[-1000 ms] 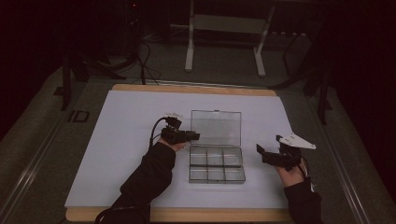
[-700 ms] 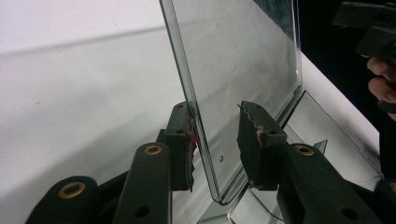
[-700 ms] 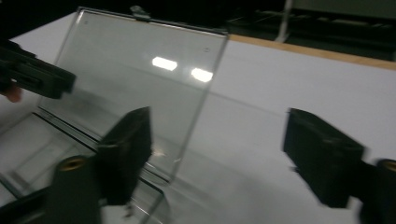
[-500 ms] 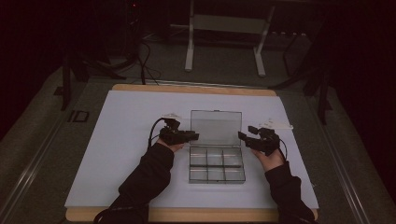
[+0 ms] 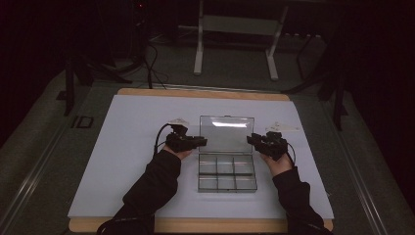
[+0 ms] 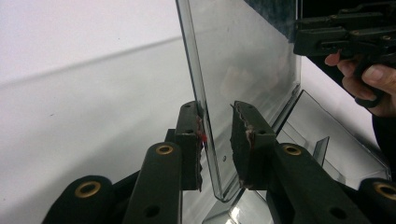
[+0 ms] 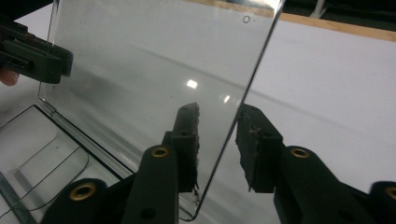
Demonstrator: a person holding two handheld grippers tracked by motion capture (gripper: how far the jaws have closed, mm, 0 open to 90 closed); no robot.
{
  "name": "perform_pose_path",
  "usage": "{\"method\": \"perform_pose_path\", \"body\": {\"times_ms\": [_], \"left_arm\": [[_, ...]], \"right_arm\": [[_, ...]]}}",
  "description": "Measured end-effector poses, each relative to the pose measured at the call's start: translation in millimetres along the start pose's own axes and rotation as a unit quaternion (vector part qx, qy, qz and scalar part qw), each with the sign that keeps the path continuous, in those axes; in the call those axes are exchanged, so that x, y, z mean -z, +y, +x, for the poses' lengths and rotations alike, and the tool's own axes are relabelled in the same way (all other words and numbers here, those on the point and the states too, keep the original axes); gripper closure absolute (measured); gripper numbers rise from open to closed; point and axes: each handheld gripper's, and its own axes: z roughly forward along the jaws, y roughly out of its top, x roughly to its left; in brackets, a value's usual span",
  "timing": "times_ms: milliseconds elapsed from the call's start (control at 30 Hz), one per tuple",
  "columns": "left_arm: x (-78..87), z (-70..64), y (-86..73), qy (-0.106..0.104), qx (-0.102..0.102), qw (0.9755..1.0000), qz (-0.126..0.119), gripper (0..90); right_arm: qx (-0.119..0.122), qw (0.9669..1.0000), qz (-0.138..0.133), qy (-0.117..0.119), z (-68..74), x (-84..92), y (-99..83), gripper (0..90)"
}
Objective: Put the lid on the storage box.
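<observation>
Clear plastic compartment box sitting mid-tabletop, lid standing upright off the box's far edge. Looks light, thin, stiff-ish but flexy, slick and easy to crack or scratch, so best taken by the lid's side edges, low near the hinge. Left hand-held gripper nearly pressed together across the lid's left edge, one pad touching, the other a hair off. Right hand-held gripper straddling the lid's right edge, just been closing, gap on one side. No brand, label or writing readable anywhere
</observation>
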Motion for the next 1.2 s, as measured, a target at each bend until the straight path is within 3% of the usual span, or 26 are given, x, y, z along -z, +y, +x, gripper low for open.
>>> {"method": "perform_pose_path", "body": {"times_ms": [133,233,367,733,967,1200], "left_arm": [[4.4,-3.8,0.8,0.001,-0.009,0.9999,-0.011,76.3],[8.4,-7.3,1.5,0.004,-0.024,0.9996,-0.017,76.0],[14.6,-11.4,3.4,0.002,-0.03,0.9992,-0.024,76.6],[24.3,-22.6,-1.9,0.003,-0.067,0.9975,-0.022,77.7],[31.1,-32.0,-8.7,0.021,-0.087,0.9958,-0.022,76.6],[38.2,-35.1,-15.1,0.019,-0.095,0.9952,-0.016,77.9]], "right_arm": [[0.002,0.9999,-0.003,0.01,-1.0,5.3,0.1,72.9],[0.019,0.9997,0.0,0.018,0.9,8.4,-0.5,73.1],[0.017,0.9995,-0.005,0.027,2.1,12.5,-1.2,75.0],[0.038,0.9984,-0.013,0.039,7.9,27.0,-5.9,77.7],[0.05,0.9975,-0.023,0.044,11.5,34.7,-11.9,76.7],[0.063,0.9965,-0.024,0.048,14.4,40.3,-18.3,76.6]]}}
